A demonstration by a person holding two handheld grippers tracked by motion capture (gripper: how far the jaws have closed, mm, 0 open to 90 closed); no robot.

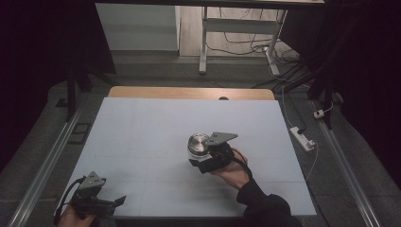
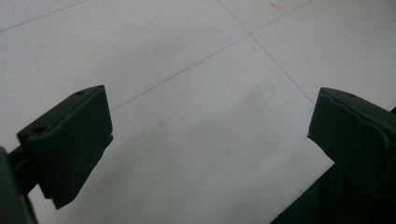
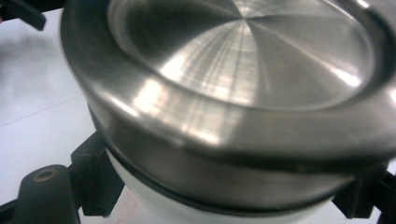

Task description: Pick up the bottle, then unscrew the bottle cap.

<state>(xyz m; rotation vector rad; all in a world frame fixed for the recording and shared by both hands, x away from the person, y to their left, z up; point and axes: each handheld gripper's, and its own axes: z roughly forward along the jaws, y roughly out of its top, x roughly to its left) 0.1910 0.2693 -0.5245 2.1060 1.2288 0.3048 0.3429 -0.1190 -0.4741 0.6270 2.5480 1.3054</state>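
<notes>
Right gripper (image 1: pixel 201 158), a black two-jaw tool with a grey three-cornered plate on top, has its jaws closed on the round container with a brushed steel lid and a white body (image 1: pixel 198 143). In the right gripper view this container (image 3: pixel 243 107) is very close to the camera. Its lid has a shallow round hollow with fine lines from the centre, a dark ring runs under the lid, and the white body shows below it. The black jaws press on the body at about 7 o'clock and 4 o'clock of that picture.

In the high view the container is a little to the 4 o'clock side of the middle of the pale grey table top (image 1: pixel 156 123), and the person's right hand (image 1: pixel 232 171) with a dark sleeve comes in from 5 o'clock.

Left gripper (image 1: pixel 119 200) is near the front edge of the table at about 7 o'clock, well apart from the container. In the left gripper view its two black jaws stand wide apart with nothing between them, above the bare table surface (image 2: pixel 196 93) with thin seam lines.
</notes>
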